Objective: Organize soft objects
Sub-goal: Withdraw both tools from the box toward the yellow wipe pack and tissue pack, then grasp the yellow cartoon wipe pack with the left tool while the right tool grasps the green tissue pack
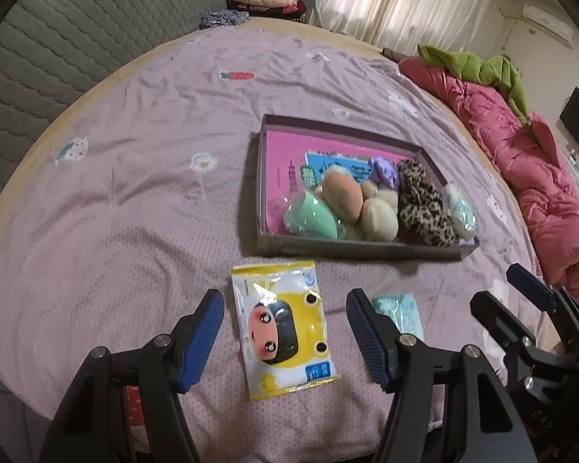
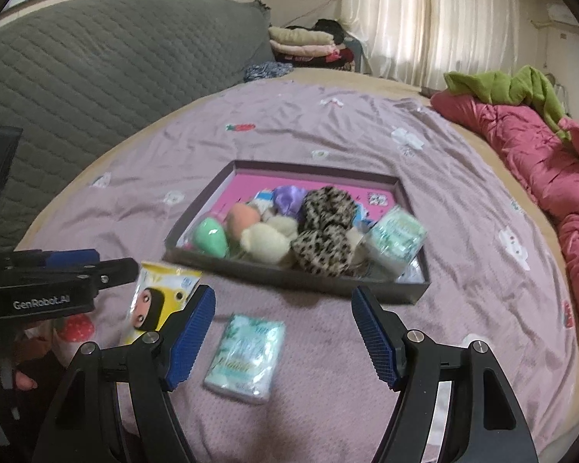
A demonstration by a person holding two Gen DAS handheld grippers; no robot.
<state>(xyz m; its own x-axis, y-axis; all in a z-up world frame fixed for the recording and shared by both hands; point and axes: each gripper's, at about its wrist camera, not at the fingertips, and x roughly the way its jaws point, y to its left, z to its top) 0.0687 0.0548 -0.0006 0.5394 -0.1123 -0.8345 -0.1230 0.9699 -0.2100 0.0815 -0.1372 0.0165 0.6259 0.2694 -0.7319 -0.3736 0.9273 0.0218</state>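
Your left gripper [image 1: 285, 341] has its jaws wide with the yellow cartoon packet [image 1: 283, 330] flat on the bedsheet [image 1: 135, 212] between them, so drop straight down and pinch across the narrow sides. Right gripper [image 2: 283, 341] is wide too, over the mint tissue pack [image 2: 247, 359]; the tray [image 2: 289, 277] sits just beyond both.

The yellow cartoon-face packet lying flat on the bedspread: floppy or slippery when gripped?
The yellow packet looks glossy, so probably slippery. It lies flat and thin, so it likely bends rather than staying stiff. The open left gripper may struggle to catch an edge on the soft bedspread.
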